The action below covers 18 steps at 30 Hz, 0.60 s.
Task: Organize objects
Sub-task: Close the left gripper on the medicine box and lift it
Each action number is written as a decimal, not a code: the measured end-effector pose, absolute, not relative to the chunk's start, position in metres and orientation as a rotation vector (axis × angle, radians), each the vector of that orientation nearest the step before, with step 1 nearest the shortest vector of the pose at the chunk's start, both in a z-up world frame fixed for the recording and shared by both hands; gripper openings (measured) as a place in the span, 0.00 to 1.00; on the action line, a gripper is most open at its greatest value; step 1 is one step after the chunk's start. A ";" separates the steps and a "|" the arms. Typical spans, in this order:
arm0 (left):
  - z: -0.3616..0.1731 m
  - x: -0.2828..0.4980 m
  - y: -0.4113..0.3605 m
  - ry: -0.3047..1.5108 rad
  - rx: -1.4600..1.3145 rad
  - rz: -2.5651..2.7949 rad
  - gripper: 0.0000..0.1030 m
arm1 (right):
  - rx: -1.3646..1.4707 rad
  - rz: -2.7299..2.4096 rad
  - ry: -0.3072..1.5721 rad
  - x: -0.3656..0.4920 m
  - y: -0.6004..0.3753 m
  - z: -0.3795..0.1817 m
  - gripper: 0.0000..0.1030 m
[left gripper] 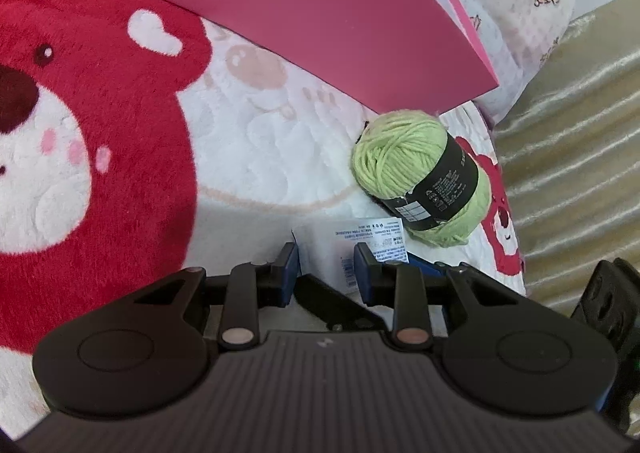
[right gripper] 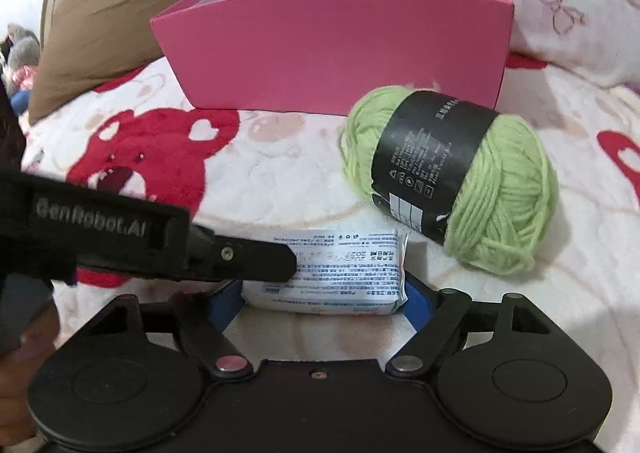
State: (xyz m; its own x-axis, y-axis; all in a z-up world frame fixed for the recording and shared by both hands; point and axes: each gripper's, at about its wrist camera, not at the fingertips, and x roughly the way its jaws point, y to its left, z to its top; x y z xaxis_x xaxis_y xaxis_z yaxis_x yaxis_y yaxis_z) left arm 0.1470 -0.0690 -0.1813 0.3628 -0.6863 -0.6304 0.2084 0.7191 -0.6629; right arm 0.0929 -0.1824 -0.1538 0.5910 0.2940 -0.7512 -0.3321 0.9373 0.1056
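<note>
You have one pink box [right gripper: 332, 53], one ball of green yarn [right gripper: 452, 181] and one white packet [right gripper: 340, 273] with printed text, all lying on a bed blanket [right gripper: 280, 173] patterned with red bears.

The pink box stands open-topped at the far side, its white inside showing in the right wrist view. The yarn, wrapped in a black paper band, lies on its side just in front of the box's right end, touching or nearly touching its wall. The packet lies flat nearer to you, to the left of the yarn and close beside it.

Your right gripper [right gripper: 324, 293] has its jaws spread wide, one blue pad on each side of the packet. The pads sit right at the packet's ends, but you cannot tell whether they press on it.

Your left gripper [left gripper: 326, 273] comes in from the left in the right wrist view, and its black finger lies across the packet's left part. Its jaws are drawn nearly closed; in its own view the packet's corner sits between the blue pads, though a grip is not clear.

Around the things, a brown cushion [right gripper: 120, 13] leans behind the box on the left, and a pale pillow [right gripper: 560, 13] with a bow pattern lies on the right. A gold fabric [left gripper: 580, 133] runs along the bed's edge in the left wrist view.
</note>
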 end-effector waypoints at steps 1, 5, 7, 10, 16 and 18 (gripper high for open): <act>-0.181 0.146 -0.070 1.048 -0.522 -0.613 0.28 | -0.066 0.359 0.860 0.091 -0.180 -0.154 0.82; -0.177 0.144 -0.071 1.046 -0.512 -0.612 0.28 | -0.082 0.350 0.853 0.087 -0.178 -0.153 0.80; -0.171 0.142 -0.073 1.051 -0.488 -0.609 0.28 | -0.058 0.350 0.854 0.086 -0.180 -0.150 0.80; -0.165 0.137 -0.073 1.055 -0.478 -0.599 0.28 | -0.043 0.350 0.855 0.083 -0.180 -0.146 0.80; -0.139 0.128 -0.071 1.025 -0.407 -0.629 0.29 | -0.044 0.346 0.865 0.075 -0.173 -0.134 0.80; -0.128 0.126 -0.072 1.034 -0.363 -0.630 0.29 | -0.013 0.344 0.856 0.073 -0.176 -0.127 0.80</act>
